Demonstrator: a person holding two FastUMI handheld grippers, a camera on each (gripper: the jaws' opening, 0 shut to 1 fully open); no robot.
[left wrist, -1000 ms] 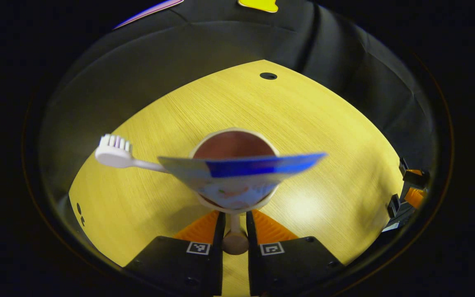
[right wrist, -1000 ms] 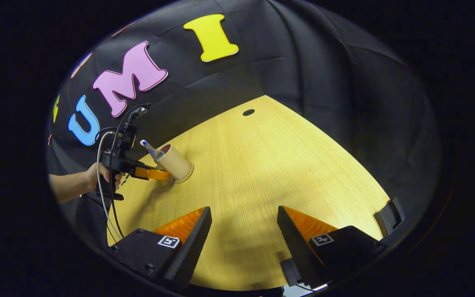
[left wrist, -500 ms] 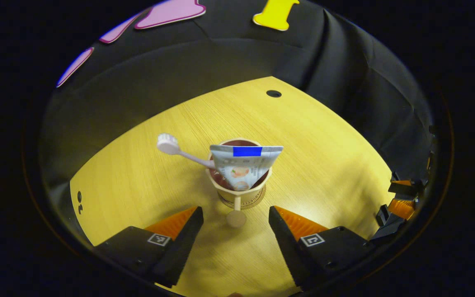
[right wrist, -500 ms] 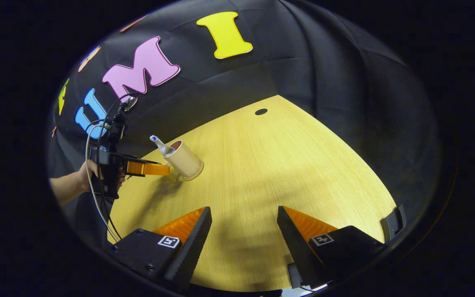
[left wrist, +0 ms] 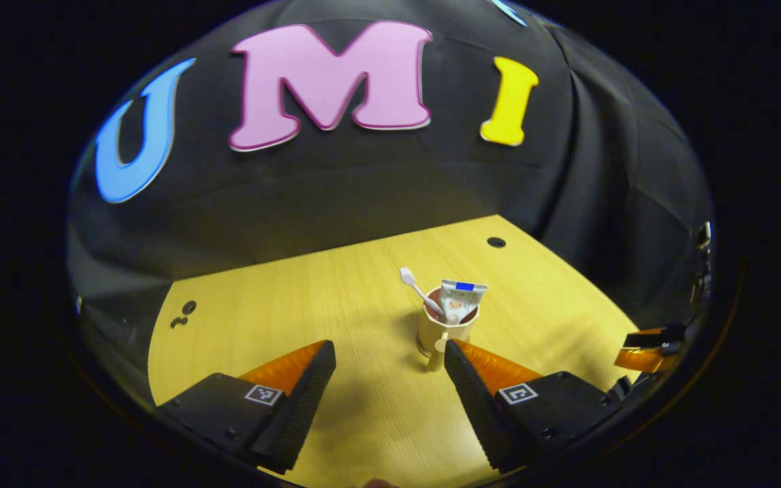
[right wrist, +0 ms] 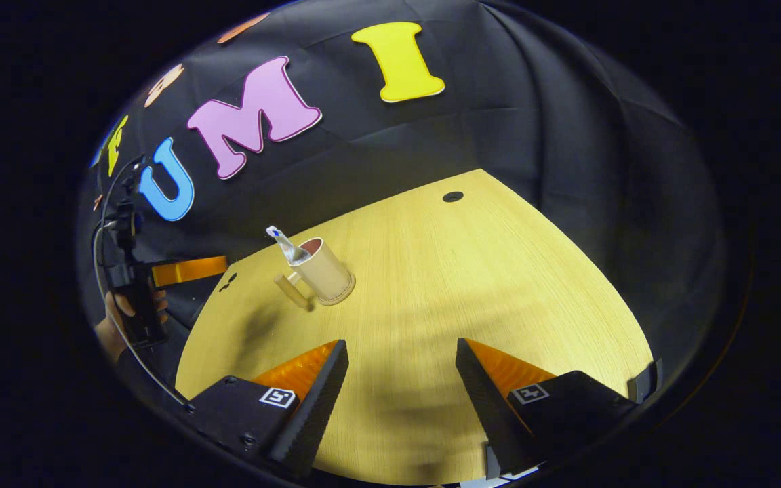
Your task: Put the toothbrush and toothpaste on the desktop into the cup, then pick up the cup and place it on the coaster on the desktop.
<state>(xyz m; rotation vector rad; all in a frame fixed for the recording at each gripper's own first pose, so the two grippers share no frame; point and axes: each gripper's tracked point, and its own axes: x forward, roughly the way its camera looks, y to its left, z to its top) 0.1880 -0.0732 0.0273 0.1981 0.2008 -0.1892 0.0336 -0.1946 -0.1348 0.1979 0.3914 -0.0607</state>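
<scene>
A beige cup (left wrist: 439,331) with a handle stands upright on a round coaster (left wrist: 424,350) on the yellow desktop (left wrist: 282,318). A white toothbrush (left wrist: 415,287) and a toothpaste tube (left wrist: 459,299) stick out of the cup. My left gripper (left wrist: 388,362) is open and drawn back from the cup, with nothing between its fingers. In the right gripper view the cup (right wrist: 323,271) stands at the left middle, with the toothpaste tube (right wrist: 285,245) leaning out of it. My right gripper (right wrist: 401,362) hangs open over bare desktop, well apart from the cup.
A small dark hole (left wrist: 496,242) lies near the desktop's far corner. The other gripper (right wrist: 160,274), held by a hand (right wrist: 111,332), sits off the desktop's left edge in the right gripper view. The right one's fingers (left wrist: 648,342) show at the far right of the left gripper view.
My left gripper has let go of the cup's handle, opened, and pulled back and up away from the cup. The cup stays on the coaster. The right gripper has hardly moved.
</scene>
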